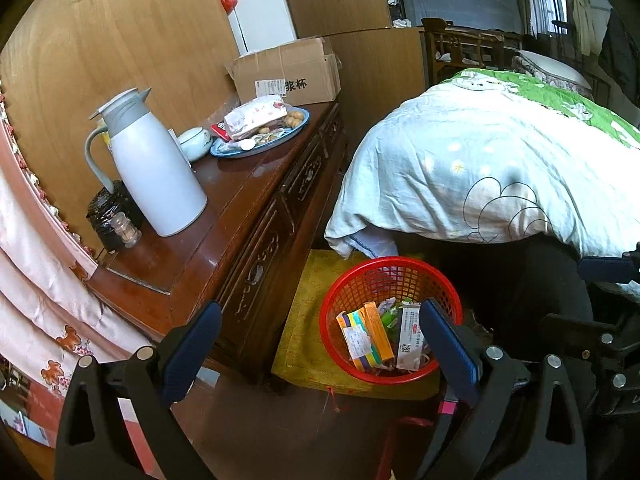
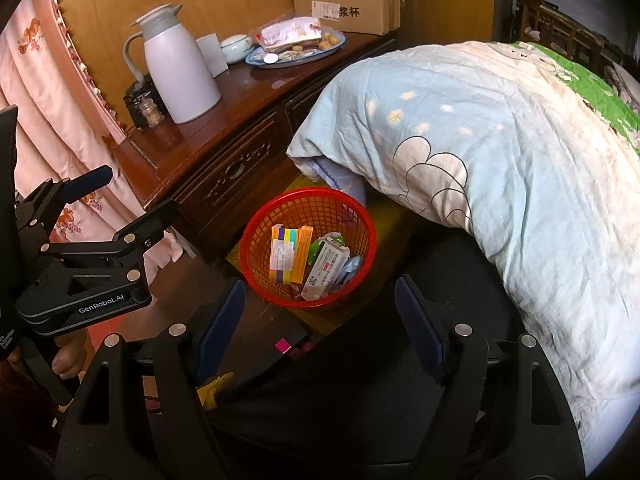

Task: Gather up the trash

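My left gripper (image 1: 320, 344) has its jaws spread wide with nothing between them, and my right gripper (image 2: 320, 320) is spread just as wide and equally empty. Straight ahead of both, just past the fingertips and on the floor, stands the red mesh basket (image 1: 352, 280) on a yellow mat (image 1: 304, 312). From the left wrist its right rim is partly behind my right-hand finger. Inside it lie the collected pieces: an orange and yellow medicine box (image 2: 290, 254), a white medicine box (image 2: 326, 270) and some green and clear wrappers I can't identify. To the left of my right gripper I see the left gripper's body from the side. Beyond the basket and to the left runs a carved dark wooden sideboard (image 1: 256, 240), carrying a white thermos jug (image 1: 154, 168), a small glass jar (image 1: 126, 230), a lidded white bowl (image 1: 195, 142), a blue snack tray (image 1: 260, 138) and a cardboard box (image 1: 288, 74). To the right, a pale blue quilt (image 1: 460, 176) hangs over the bed edge above the basket.
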Motion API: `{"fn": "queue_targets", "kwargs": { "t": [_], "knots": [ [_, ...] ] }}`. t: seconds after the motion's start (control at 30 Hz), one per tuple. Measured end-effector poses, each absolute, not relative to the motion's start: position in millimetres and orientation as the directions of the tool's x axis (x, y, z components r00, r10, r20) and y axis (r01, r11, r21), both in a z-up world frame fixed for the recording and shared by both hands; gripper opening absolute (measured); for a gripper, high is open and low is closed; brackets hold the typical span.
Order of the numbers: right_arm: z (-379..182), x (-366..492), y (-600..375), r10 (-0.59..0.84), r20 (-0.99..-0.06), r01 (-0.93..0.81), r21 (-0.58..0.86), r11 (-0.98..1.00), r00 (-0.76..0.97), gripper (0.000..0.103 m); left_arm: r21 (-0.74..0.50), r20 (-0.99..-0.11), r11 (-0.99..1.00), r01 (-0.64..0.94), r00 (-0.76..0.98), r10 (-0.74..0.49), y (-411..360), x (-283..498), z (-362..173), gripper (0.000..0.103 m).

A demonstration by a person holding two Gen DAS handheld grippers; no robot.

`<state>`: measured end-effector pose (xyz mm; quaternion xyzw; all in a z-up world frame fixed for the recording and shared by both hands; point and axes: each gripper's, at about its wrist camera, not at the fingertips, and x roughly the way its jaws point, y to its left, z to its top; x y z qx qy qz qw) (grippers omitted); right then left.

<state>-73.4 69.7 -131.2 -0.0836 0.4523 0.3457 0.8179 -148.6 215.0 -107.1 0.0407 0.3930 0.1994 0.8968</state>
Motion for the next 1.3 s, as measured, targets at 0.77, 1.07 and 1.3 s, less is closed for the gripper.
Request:
{"fn": "queue_targets", "kwargs": {
  "t": [0.77,1.07,1.3],
  "knots": [
    [-130.6,-73.7,69.5,0.487,-0.802,-0.642,0.176,0.746,0.346,0.075,0.231,-0.698,0.919,-0.319,0.603,0.385,212.1,-148.7,-108.9,0.097],
    [-130.6,-74.0,69.7,0.487,-0.802,-0.643,0.176,0.746,0.345,0.075,0.230,-0.701,0.919,-0.320,0.601,0.384,210.5,-148.7,-110.6,0.097],
    [-130.5,-74.4,70.0,0.487,-0.803,-0.643,0.176,0.745,0.345,0.075,0.224,-0.705,0.923,-0.314,0.601,0.376,211.0,-148.6,-111.0,0.097]
  ]
}}
